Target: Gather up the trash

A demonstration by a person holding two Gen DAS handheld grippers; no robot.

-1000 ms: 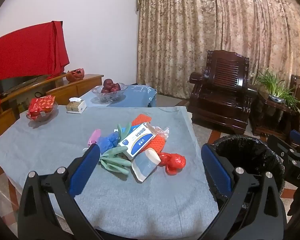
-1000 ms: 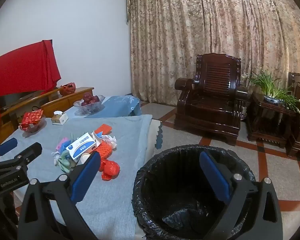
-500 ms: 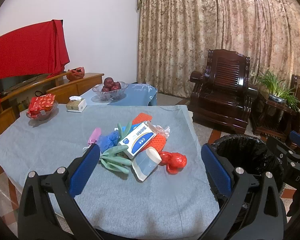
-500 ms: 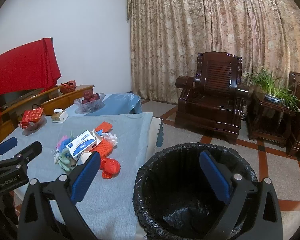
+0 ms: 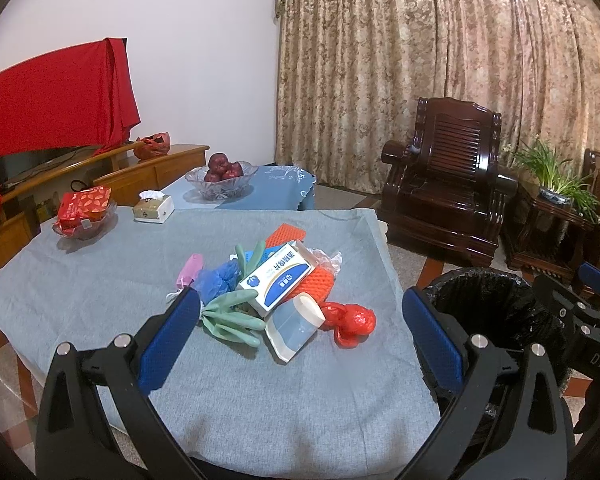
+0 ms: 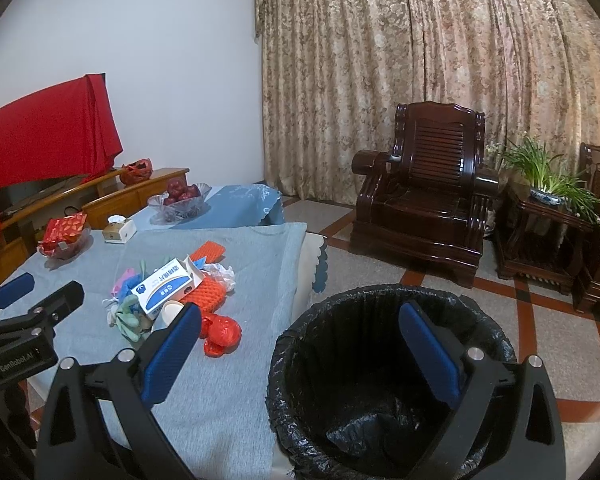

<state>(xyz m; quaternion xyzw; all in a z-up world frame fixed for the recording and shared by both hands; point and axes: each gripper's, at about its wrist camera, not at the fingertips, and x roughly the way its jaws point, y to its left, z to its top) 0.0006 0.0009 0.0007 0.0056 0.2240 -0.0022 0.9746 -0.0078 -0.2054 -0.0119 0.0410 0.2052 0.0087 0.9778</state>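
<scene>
A pile of trash lies on the grey-clothed table (image 5: 100,280): a white and blue box (image 5: 278,278), a red crumpled bag (image 5: 350,320), a paper cup (image 5: 294,326), green gloves (image 5: 230,318), orange foam net (image 5: 286,234), blue and pink bits. The pile also shows in the right wrist view, with the box (image 6: 166,286) on top. My left gripper (image 5: 300,338) is open and empty, above the table's near side, short of the pile. My right gripper (image 6: 300,348) is open and empty above the black-lined trash bin (image 6: 380,380). The bin (image 5: 496,300) stands right of the table.
At the table's far side are a snack bowl (image 5: 84,216), a tissue box (image 5: 154,208) and a fruit bowl (image 5: 220,176). A dark wooden armchair (image 5: 448,184) and a side table with a plant (image 5: 556,188) stand behind the bin. A wooden cabinet (image 5: 112,176) runs along the left wall.
Both views have shifted slightly; the pile sits a little higher in the left wrist view. Both grippers stay open and empty.
</scene>
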